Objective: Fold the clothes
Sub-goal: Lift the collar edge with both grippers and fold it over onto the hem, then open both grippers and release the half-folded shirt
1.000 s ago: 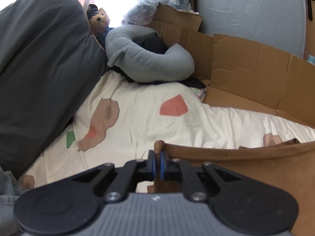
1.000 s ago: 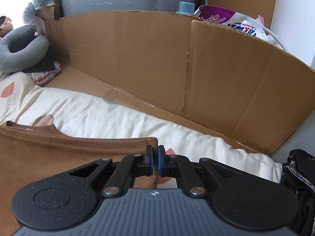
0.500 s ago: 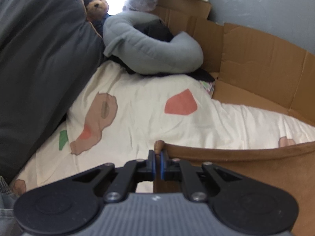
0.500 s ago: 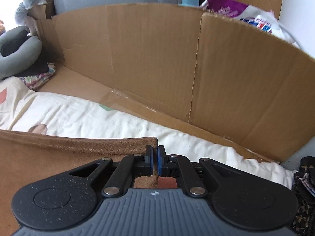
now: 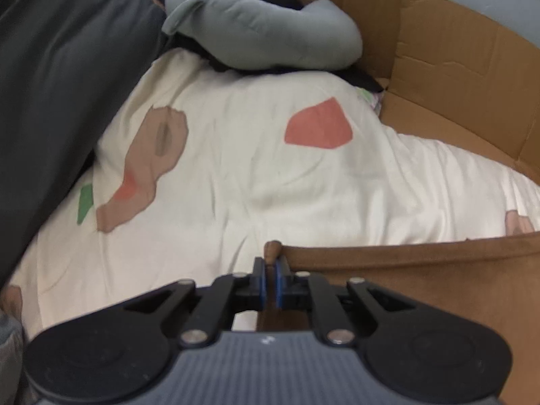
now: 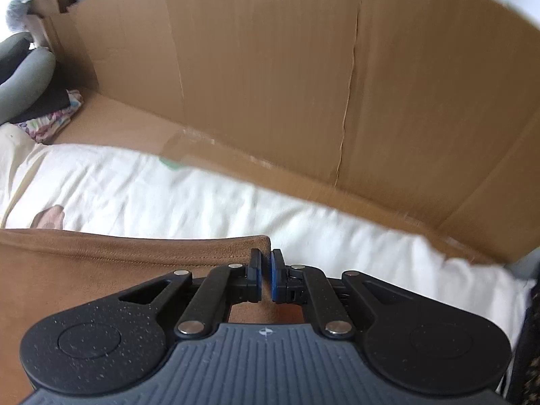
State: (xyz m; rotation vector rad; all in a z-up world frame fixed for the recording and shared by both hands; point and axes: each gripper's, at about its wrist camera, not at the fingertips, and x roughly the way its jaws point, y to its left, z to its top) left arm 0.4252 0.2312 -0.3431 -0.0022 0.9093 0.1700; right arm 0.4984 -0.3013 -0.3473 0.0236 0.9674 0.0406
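Left wrist first: my left tongs [image 5: 269, 278] are clamped on the corner of the brown cloth [image 5: 422, 276], a nub of fabric poking up between the blue pads. The cloth's hem runs off to the right, lying over the white quilt [image 5: 253, 175]. Since a second ago I've pushed forward: the grey neck pillow [image 5: 263, 30] and the dark pillow [image 5: 60, 74] loom larger, and the teddy bear has slid out of the top of the view. On the quilt I count one red patch [image 5: 319, 130], one tan blotch [image 5: 148, 168] and one green sliver [image 5: 85, 203]. One cardboard wall [image 5: 455, 67] stands along the far right.

Right wrist now: here's the change. My right tongs [image 6: 265, 278] were pinched tight half a second back; now the pads stand a little apart with a gap between them, the cloth [image 6: 101, 270] corner lying just under and ahead of them, no longer gripped. The cloth rests flat on the quilt [image 6: 202, 202]. The cardboard [image 6: 270, 84] fills most of the view, closer than before, and the purple bag behind it has dropped out of sight. One neck pillow [image 6: 23, 81] end at far left, one floral rag [image 6: 54, 121] beside it. The picture is blurred with motion.
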